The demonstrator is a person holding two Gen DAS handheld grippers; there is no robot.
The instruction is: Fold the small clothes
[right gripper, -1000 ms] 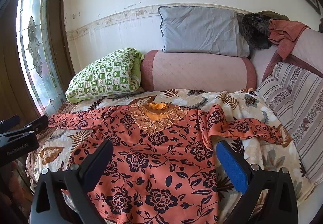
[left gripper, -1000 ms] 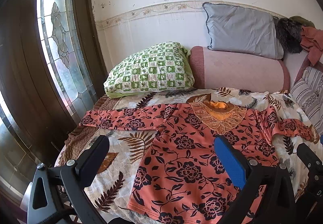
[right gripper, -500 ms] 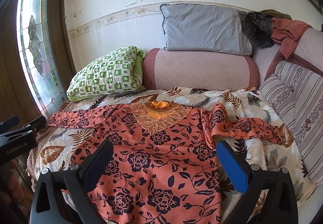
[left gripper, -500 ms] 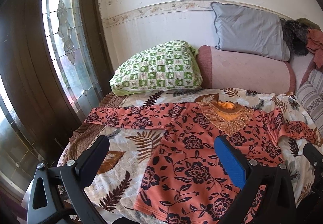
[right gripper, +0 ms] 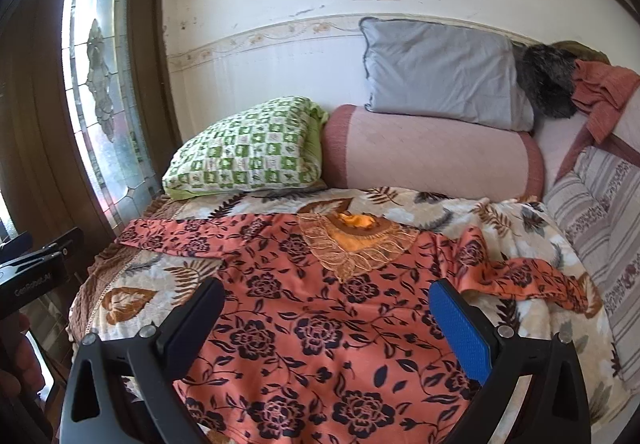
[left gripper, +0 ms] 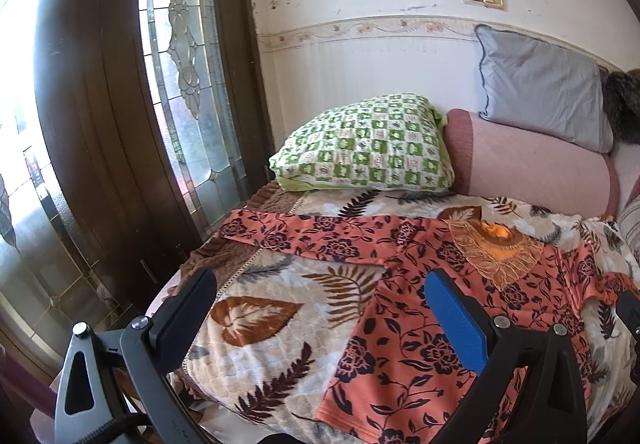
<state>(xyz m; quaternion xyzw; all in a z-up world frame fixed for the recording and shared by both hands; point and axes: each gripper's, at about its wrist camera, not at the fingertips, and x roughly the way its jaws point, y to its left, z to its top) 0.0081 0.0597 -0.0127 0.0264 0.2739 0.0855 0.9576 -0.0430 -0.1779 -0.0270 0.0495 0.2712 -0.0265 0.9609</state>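
Swinging over to the window side in the last second, the left tool (left gripper: 320, 304) hangs wide open near the long sleeve (left gripper: 304, 236) of the orange flowered top (right gripper: 320, 304) spread flat on the bed (left gripper: 280, 324), while the right tool (right gripper: 324, 308) waits open and empty too, so folding has not begun.

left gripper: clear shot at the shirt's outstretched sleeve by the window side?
Probably yes. The left gripper hangs with open jaws over the leaf-print blanket, and the floral shirt's sleeve lies flat ahead of it with nothing on top. The green checked pillow sits behind, clear of it.
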